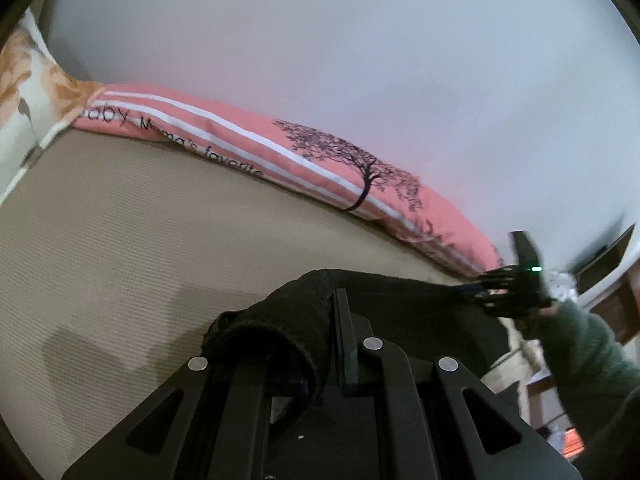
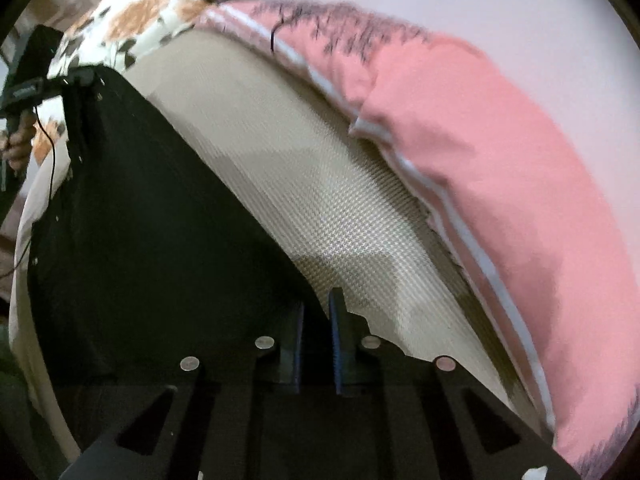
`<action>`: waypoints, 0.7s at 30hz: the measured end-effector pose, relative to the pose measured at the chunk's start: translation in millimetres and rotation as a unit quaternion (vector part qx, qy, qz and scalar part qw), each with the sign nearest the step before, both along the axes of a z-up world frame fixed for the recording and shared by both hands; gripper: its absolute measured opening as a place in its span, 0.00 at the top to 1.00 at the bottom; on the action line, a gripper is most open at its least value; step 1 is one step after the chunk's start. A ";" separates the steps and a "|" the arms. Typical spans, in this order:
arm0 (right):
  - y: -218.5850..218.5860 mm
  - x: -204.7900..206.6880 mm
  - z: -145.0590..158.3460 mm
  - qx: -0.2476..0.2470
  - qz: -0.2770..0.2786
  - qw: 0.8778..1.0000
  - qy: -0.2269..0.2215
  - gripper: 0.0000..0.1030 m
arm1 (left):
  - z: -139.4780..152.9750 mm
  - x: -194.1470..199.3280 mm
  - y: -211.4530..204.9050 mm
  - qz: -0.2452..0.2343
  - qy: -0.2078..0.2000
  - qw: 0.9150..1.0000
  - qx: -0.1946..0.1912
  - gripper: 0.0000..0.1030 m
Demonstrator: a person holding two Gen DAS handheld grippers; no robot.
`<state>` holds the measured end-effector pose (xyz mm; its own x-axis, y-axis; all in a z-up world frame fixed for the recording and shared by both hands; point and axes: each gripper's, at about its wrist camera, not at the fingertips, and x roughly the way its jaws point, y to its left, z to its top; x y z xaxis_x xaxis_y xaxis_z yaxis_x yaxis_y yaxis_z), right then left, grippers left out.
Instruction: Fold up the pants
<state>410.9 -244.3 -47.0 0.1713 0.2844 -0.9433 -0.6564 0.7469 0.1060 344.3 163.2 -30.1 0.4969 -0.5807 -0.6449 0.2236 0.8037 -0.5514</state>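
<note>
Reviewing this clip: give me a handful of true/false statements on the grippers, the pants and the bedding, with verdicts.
1. Both grippers are closed on the black pants. True: the left gripper and the right gripper each pinch the fabric.
2. The pants lie folded flat on the mattress. False: they hang stretched between the grippers.
3. The pink pillow carries a tree print. True.
4. The pants are light blue. False: they are black.
5. A floral pillow sits beside the pink one. True.

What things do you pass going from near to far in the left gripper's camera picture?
Left gripper → black pants → beige mattress → pink pillow → white wall.
</note>
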 end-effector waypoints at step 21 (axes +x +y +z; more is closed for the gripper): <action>-31.0 -155.1 87.9 0.007 -0.087 0.995 -0.042 0.93 | 41.5 -92.2 4.2 -0.088 -0.034 0.993 0.073 0.90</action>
<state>255.8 -275.4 41.0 0.2967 0.2568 -0.9198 -0.5240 0.8490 0.0680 252.1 167.4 11.3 0.4414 -0.5652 -0.6969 0.3998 0.8192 -0.4112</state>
